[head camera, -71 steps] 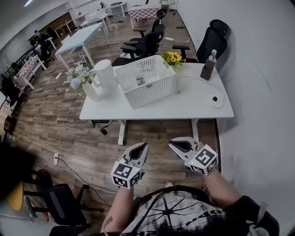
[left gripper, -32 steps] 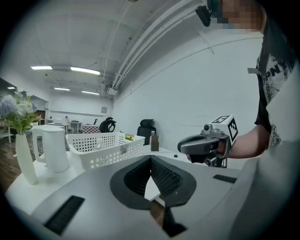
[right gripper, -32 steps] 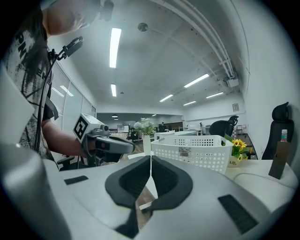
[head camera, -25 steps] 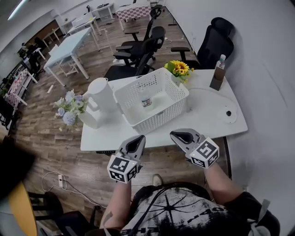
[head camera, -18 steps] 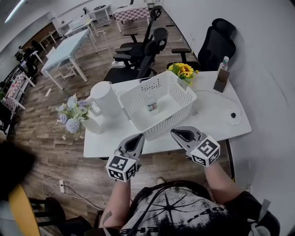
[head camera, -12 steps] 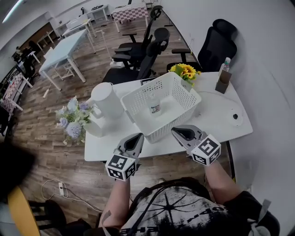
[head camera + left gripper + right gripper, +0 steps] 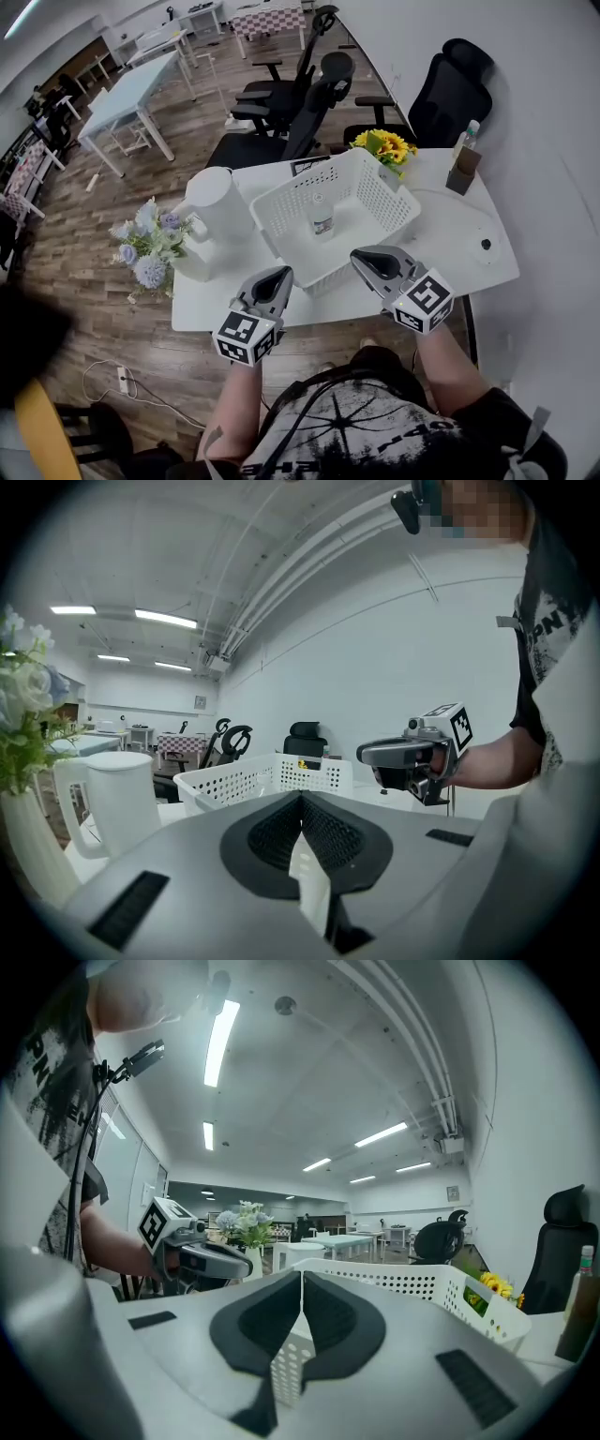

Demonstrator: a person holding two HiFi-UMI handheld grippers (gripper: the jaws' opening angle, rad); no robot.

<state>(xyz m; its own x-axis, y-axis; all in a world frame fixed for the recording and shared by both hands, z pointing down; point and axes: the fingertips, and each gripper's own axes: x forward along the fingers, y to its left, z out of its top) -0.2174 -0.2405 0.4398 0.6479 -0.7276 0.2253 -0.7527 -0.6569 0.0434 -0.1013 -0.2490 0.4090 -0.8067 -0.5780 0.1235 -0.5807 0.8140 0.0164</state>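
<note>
On the white rectangular table [image 7: 450, 253], a white plastic jug [image 7: 217, 208] stands left of the white perforated plastic basket [image 7: 389, 204], which holds a small clear bottle [image 7: 322, 221]. The left gripper [image 7: 277, 275] hovers near the basket's near-left corner, jaws pressed together on nothing. The right gripper [image 7: 362, 259] hovers by its near wall, likewise clenched and empty.

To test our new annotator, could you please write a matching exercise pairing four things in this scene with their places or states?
Things:
1. bottle
2. sunflowers
3. jug
4. left claw

Places or states:
A. left of the basket
B. shut
C. inside the basket
D. beyond the basket's far right corner

Pairs: 1-C, 2-D, 3-A, 4-B
</note>
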